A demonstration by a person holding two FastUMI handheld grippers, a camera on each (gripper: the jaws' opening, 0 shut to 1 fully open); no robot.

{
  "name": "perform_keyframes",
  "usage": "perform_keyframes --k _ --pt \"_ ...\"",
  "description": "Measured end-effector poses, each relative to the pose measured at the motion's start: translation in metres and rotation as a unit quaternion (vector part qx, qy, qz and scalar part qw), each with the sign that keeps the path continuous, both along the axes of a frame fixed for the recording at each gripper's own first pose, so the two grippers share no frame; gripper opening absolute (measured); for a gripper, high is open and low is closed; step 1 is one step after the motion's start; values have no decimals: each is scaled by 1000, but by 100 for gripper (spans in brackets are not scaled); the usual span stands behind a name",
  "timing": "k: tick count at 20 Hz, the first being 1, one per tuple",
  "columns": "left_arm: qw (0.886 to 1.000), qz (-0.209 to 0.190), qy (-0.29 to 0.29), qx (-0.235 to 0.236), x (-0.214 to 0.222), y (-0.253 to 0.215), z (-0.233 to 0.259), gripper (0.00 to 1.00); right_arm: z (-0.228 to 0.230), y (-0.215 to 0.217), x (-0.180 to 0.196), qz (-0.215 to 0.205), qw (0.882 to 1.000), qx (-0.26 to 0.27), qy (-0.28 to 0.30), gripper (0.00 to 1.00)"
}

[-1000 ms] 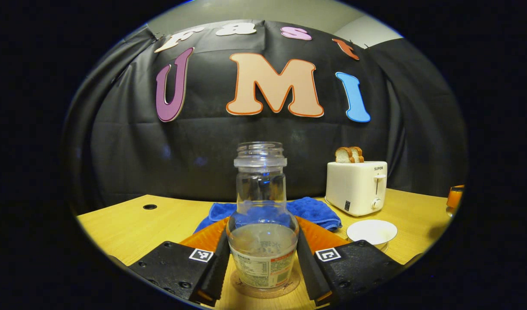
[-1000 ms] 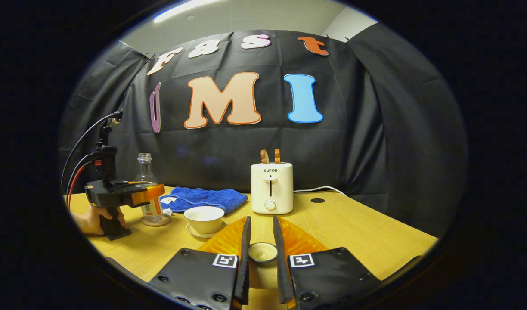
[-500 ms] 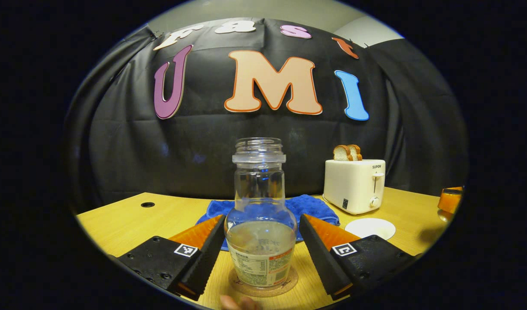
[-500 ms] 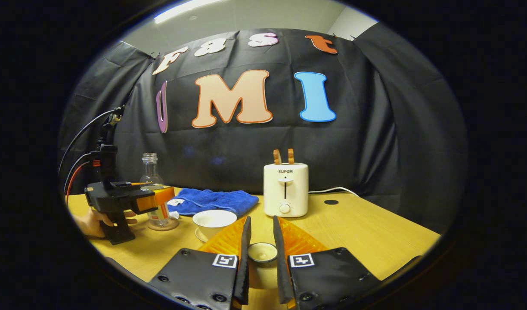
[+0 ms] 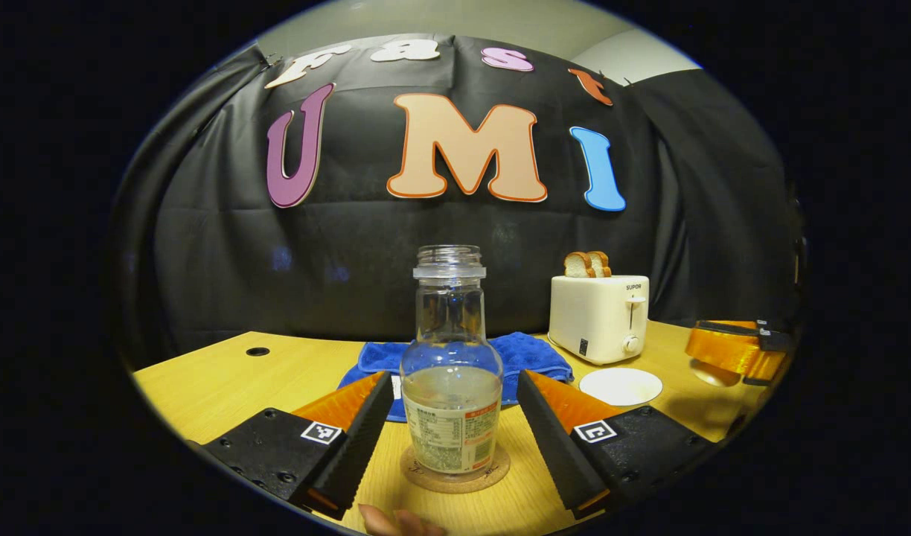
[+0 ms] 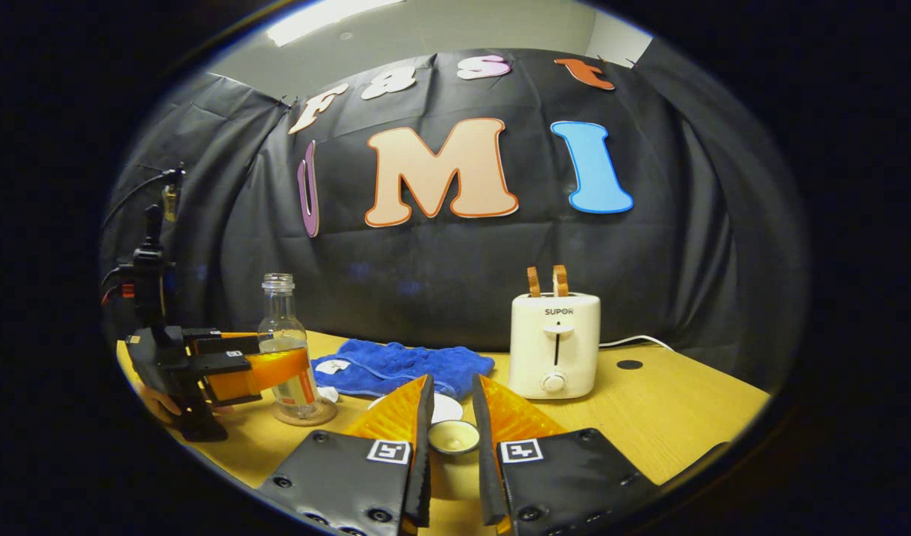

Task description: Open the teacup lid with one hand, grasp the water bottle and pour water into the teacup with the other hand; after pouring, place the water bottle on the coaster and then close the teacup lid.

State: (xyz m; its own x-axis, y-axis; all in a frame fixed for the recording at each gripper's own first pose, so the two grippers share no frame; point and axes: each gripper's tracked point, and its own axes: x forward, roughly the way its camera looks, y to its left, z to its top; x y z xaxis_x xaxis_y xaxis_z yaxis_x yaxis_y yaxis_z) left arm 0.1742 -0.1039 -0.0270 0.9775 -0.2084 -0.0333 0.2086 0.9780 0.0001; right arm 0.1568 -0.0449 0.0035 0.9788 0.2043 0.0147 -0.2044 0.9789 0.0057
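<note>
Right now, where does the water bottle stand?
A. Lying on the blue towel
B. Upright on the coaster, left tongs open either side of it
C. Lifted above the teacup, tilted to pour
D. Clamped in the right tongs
B: the water bottle stands upright on the coaster, with the left tongs spread clear of its sides.

Place: staged recording booth, not a home kitchen | signs: black cloth wall (image 6: 694, 246); wooden table (image 6: 671, 409); toaster (image 6: 554, 344); blue towel (image 6: 400, 366)

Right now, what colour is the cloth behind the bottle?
Blue; the cloth shows best in the right gripper view.
</note>
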Motion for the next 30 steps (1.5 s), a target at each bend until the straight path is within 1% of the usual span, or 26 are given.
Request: perform_keyframes --k 4,6,7,8,9,12,16,19,22,26,27,28,29,30 --pt "1000 10 0 1 -8 7 2 97 3 15 27 4 1000 2 -7 29" --pt "1000 5 0 1 -15 8 3 97 -4 23 40 9 1000 -1 3 29" --pt "1000 4 1 1 -18 7 3 97 -7 28 44 11 1000 -3 8 29" --pt "1000 5 1 2 -21 9 4 99 -8 31 47 14 1000 -5 12 29" --pt "1000 4 1 2 -25 11 4 97 -9 33 50 14 1000 -7 14 29" --pt "1000 3 1 2 -38 17 3 97 -12 40 58 15 1000 -9 21 29" --pt "1000 -2 2 2 -54 21 4 96 -16 50 63 21 999 -19 32 29" --pt "1000 6 3 3 -66 29 6 97 -20 57 65 22 998 -38 40 30" --pt "1000 5 3 2 -79 33 6 97 -23 54 68 11 998 -36 51 30" --pt "1000 3 3 3 -95 39 9 97 -29 54 72 11 997 -33 70 30" --pt "1000 6 3 4 -99 41 10 99 -30 54 73 11 997 -34 74 30" --pt "1000 9 3 4 -103 44 10 97 -31 55 73 11 996 -36 77 30" --pt "1000 13 3 4 -105 46 11 97 -33 56 74 12 996 -38 82 30" --pt "1000 16 3 5 -106 47 11 99 -34 57 73 13 995 -41 86 29"
